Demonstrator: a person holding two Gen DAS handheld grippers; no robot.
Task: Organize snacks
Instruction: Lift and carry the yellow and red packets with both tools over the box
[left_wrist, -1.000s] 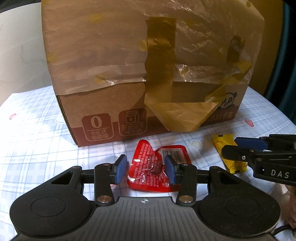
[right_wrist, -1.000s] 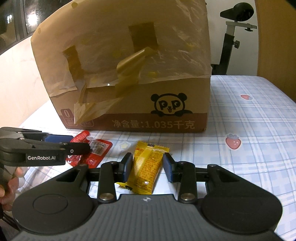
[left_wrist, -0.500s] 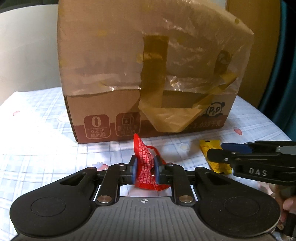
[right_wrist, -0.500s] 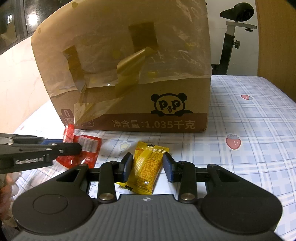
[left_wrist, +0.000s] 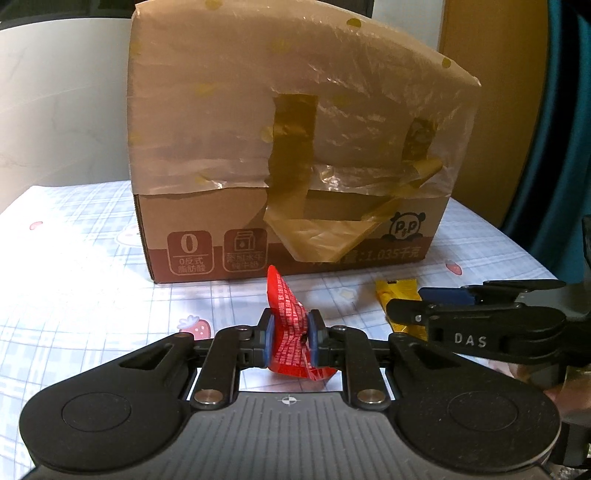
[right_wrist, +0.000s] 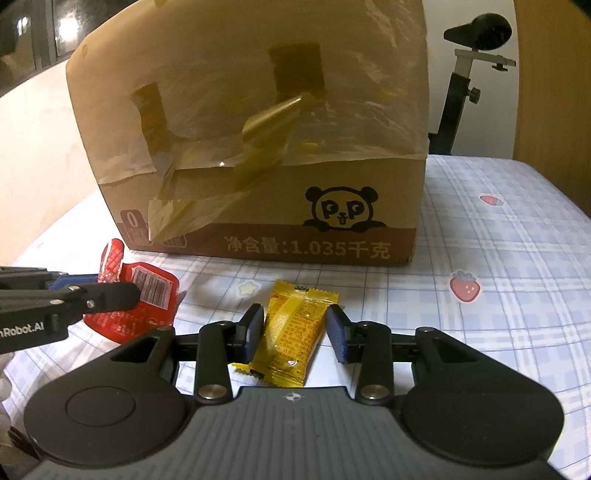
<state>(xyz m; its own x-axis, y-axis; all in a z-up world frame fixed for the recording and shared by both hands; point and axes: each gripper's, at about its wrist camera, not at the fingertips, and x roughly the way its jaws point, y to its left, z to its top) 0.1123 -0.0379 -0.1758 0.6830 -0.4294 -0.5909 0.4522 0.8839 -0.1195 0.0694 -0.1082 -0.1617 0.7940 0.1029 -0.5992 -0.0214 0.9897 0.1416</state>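
- The left gripper (left_wrist: 289, 334) is clamped on a crumpled red foil snack packet (left_wrist: 291, 332), pinched between its blue pads; the packet stands on edge, one pointed corner sticking up toward the large brown cardboard box (left_wrist: 288, 166).
- In the right wrist view that red packet (right_wrist: 147, 299) hangs at the left gripper's tip (right_wrist: 122, 291), seemingly clear of the checked, strawberry-printed tablecloth (right_wrist: 498, 258), though I cannot tell whether its lower edge touches.
- The right gripper (right_wrist: 295, 330) stands apart around a yellow foil-wrapped snack bar (right_wrist: 291, 332). Its jaws have just been opening a little, and a visible gap shows at the right pad, so the bar lies loose on the cloth.
- The yellow bar's long axis runs along the right gripper's fingers, pointing toward the box, so the pads would close across its narrow width.
- The box stands directly beyond both grippers, its front wall draped in clear plastic and brown tape. Its opening is not visible, so the way in cannot be judged.
- The right gripper is plainly nearer the yellow bar; the left already holds the red packet, just to the left of the bar.
- Count: one red packet, one yellow bar, one box, two grippers.
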